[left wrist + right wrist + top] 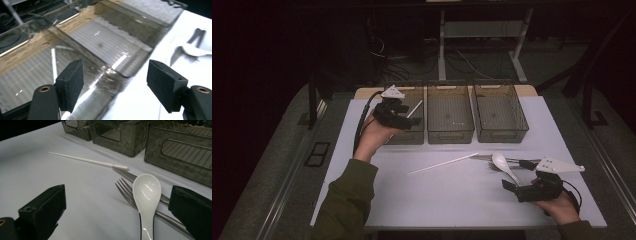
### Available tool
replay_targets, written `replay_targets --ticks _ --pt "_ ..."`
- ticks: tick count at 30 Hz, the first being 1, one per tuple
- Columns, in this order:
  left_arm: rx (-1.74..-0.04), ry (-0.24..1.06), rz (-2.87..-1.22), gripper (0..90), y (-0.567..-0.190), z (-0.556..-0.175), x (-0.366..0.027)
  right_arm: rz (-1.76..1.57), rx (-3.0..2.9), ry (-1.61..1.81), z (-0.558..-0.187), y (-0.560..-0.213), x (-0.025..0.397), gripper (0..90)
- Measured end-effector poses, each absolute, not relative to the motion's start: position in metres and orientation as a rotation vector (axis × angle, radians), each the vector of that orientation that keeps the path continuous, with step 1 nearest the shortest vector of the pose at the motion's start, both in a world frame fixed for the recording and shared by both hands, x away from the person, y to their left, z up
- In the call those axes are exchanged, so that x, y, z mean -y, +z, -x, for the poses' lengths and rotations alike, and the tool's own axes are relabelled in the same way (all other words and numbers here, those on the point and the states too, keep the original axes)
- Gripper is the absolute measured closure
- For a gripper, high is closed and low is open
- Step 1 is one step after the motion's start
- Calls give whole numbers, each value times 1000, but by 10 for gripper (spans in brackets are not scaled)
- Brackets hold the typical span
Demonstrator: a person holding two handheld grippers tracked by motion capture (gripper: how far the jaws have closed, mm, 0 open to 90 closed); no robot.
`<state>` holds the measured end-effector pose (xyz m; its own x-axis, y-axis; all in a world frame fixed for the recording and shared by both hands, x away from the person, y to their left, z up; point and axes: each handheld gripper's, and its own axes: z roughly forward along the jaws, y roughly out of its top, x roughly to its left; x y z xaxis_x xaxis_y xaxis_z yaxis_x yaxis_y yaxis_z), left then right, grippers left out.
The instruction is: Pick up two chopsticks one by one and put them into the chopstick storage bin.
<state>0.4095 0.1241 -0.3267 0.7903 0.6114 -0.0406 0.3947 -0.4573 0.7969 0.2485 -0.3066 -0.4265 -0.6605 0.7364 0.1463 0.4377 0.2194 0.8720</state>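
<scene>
there, the right gripper (523,189) had its fingers (42,207) spread wide with nothing between them, low over the desk (437,195) and just short of the white spoon (503,165). in the right gripper view the spoon's bowl (147,188) lay between the two fingers but farther out, untouched, its handle running back toward the camera. the spoon rested across a fork (125,191) and a knife (125,174), both under it and pointing away from the spoon's handle. just beyond the spoon's bowl lay a white chopstick (443,163), one end beside the knife tip, the rest stretching away from the spoon over bare desk.

the left gripper (404,121) was well apart from the spoon, across the desk, raised over the first bin (414,136) of three clear bins in a row. its fingers (71,83) were also wide apart and empty. below them, in the left gripper view, a second white chopstick (53,65) lay inside that bin. the middle bin (450,131) and the far bin (501,131) stood behind the spoon, the far bin nearest to it.
</scene>
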Motion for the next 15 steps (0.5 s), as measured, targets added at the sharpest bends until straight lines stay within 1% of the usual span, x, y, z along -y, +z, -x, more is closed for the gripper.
replay_targets --ticks 7,15 --pt "-666 289 -2110 272 -332 -387 -113 -1097 -2198 1415 -248 -427 306 13" --pt "-608 257 -2111 279 -347 -369 -102 -1101 -2198 1414 -248 -427 306 13"
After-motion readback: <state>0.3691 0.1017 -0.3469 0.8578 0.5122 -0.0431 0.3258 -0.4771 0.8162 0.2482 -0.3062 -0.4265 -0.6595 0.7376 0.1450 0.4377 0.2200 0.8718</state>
